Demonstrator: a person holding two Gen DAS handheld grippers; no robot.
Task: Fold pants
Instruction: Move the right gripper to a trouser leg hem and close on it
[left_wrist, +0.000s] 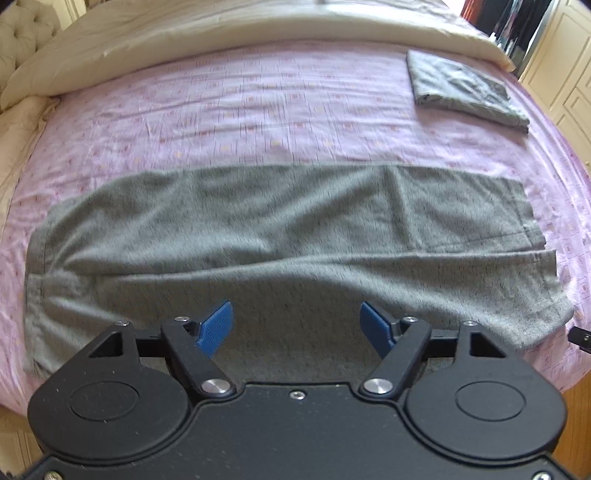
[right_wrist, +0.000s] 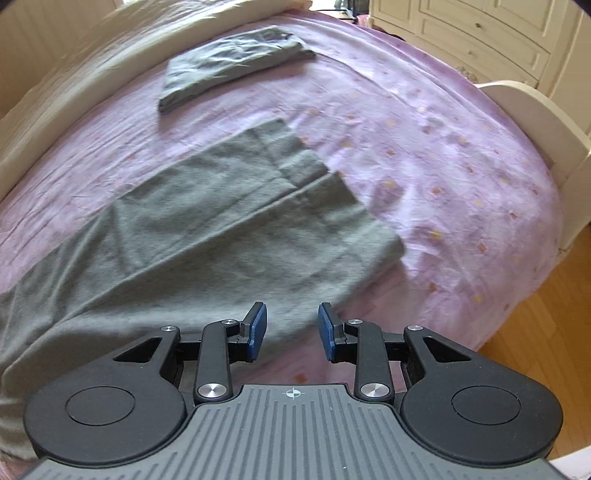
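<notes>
My left gripper (left_wrist: 297, 325) is wide open and holds nothing, with the pants (left_wrist: 280, 229) flat on the bed (left_wrist: 258, 110) under its jaws. My right gripper (right_wrist: 292, 328) is half open, empty, by the leg ends. If I pinch the sheet too, the fold will go wrong

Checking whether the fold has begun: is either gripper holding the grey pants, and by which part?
Nothing is held. The left gripper and right gripper both stand open above the pants, pads clear of the fabric.
</notes>
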